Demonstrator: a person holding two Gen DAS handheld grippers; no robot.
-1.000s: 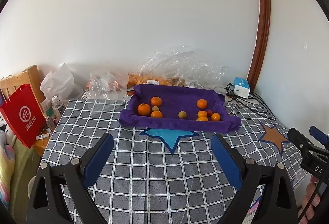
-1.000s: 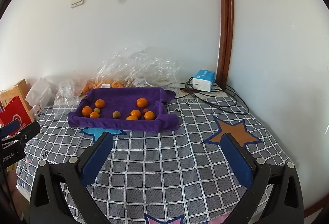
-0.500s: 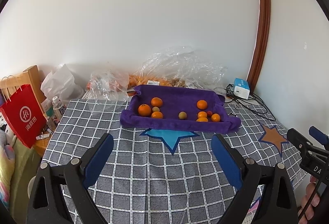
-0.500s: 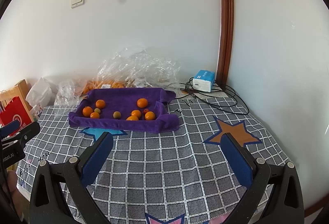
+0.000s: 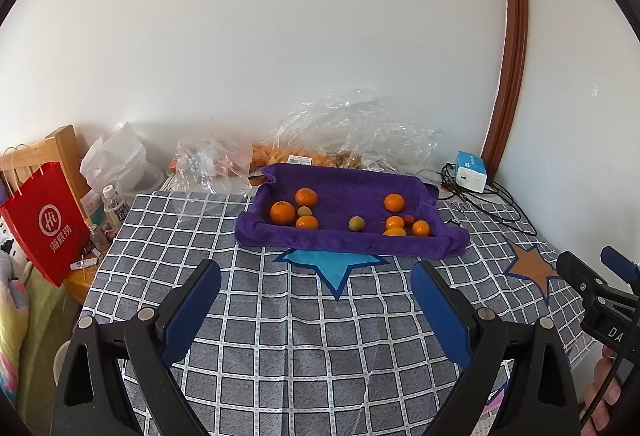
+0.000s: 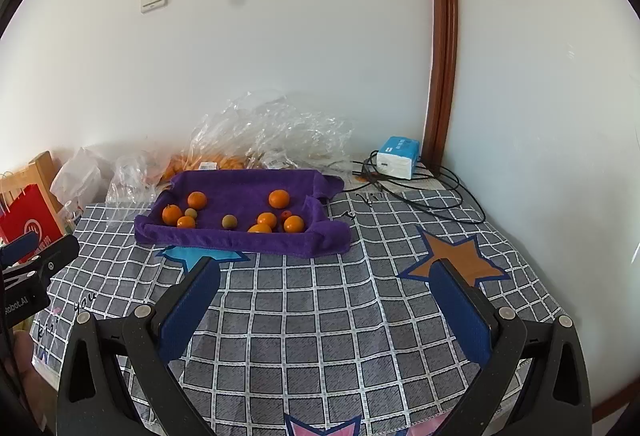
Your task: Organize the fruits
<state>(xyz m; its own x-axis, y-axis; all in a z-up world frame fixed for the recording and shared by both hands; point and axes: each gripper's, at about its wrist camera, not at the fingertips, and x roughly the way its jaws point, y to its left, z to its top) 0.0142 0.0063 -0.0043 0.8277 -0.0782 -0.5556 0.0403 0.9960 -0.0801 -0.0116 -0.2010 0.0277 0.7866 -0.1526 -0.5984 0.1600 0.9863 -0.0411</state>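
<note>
Left wrist view: the left gripper (image 5: 316, 276) hangs over the checked tablecloth (image 5: 304, 324), its blue-padded jaws spread wide with nothing between them, much as a second ago; the scene has barely shifted, the tray only sliding a touch lower in view. The fruits (image 5: 282, 212) lie in the purple towel-lined tray (image 5: 344, 240) at the far side of the table, well apart from both grippers: oranges, two small greenish ones and one small red. In the right wrist view the right gripper (image 6: 326, 276) is likewise wide open and empty, unchanged. Crumpled plastic bags (image 5: 352, 132) sit behind the tray, a red paper bag (image 5: 44, 224) at the left.
</note>
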